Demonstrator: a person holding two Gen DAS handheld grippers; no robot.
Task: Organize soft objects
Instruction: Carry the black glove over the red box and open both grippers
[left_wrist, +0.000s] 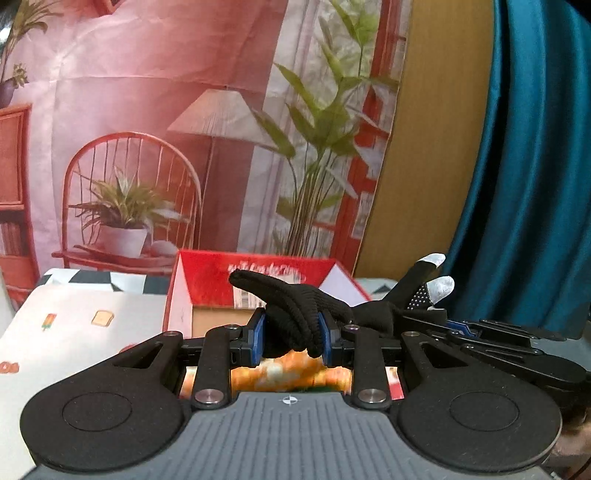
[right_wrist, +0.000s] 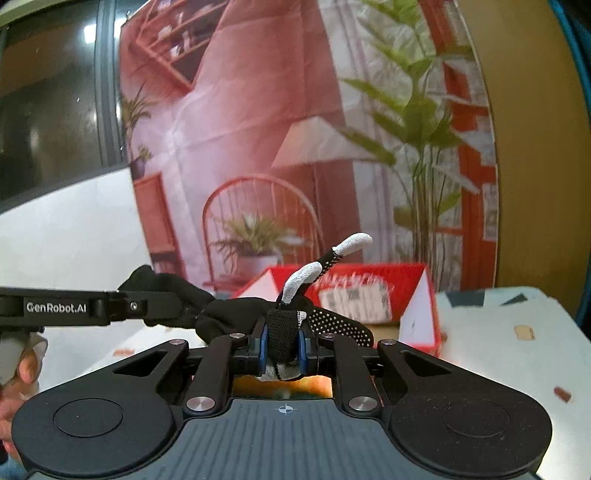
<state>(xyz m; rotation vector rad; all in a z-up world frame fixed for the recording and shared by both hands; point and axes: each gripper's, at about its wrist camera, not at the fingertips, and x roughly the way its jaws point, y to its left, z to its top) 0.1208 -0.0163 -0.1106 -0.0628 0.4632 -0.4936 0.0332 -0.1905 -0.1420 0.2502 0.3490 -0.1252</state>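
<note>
Both grippers clamp one black knit glove (left_wrist: 295, 317) at frame centre: I see my left gripper (left_wrist: 291, 341) pinching its bunched fingers and my right gripper (right_wrist: 283, 349) pinching the cuff, white fingertips sticking up. Behind stands an open red box (right_wrist: 369, 280), with bare tabletop (right_wrist: 498, 350) at right.

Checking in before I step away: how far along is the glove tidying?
Nothing looks stowed yet. In hand: the black glove is pinched by both the left gripper and right gripper, held above the table. Left: getting it into the red box behind.
</note>
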